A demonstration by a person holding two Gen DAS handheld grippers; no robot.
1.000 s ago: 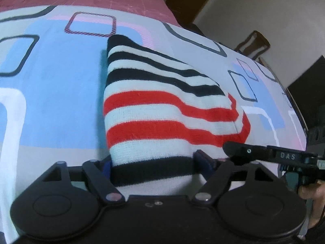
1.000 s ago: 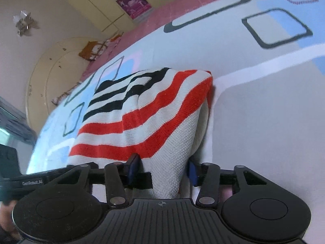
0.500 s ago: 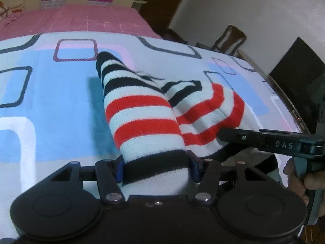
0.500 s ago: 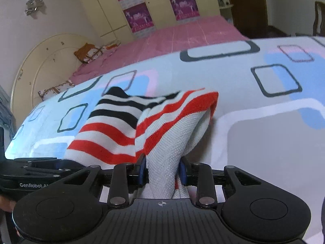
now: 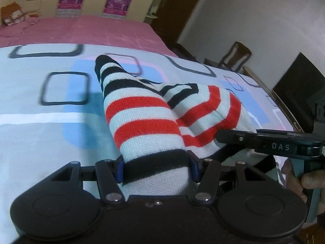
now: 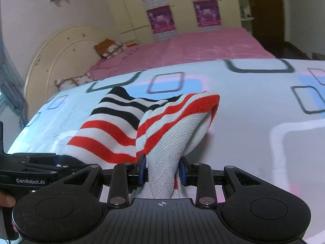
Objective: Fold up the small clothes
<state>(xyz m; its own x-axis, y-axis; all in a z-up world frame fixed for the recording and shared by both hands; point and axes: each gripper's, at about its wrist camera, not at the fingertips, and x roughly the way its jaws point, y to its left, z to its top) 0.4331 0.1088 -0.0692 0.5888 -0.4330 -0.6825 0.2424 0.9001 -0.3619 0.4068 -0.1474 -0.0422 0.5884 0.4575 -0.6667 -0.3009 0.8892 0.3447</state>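
A small knit garment (image 5: 142,111) with white, red and black stripes is held up off the patterned bed sheet (image 5: 40,132). My left gripper (image 5: 156,167) is shut on its near black-striped edge. My right gripper (image 6: 162,171) is shut on the garment's (image 6: 166,134) other near edge, bunched between the pads. The two held parts rise side by side like a tent, far end resting on the sheet. The right gripper's body (image 5: 274,145) shows at the right of the left wrist view; the left gripper's body (image 6: 30,174) shows at the left of the right wrist view.
A pink bedspread (image 6: 193,48) lies beyond the patterned sheet (image 6: 264,111). A rounded headboard (image 6: 61,57) and wardrobes with purple posters (image 6: 160,18) stand behind. A wooden chair (image 5: 235,57) and a dark screen (image 5: 296,85) are off the bed's right edge.
Both grippers have lifted the garment's near edge and drawn closer together, so the flat cloth now bunches into two raised folds. Both stay shut on it.
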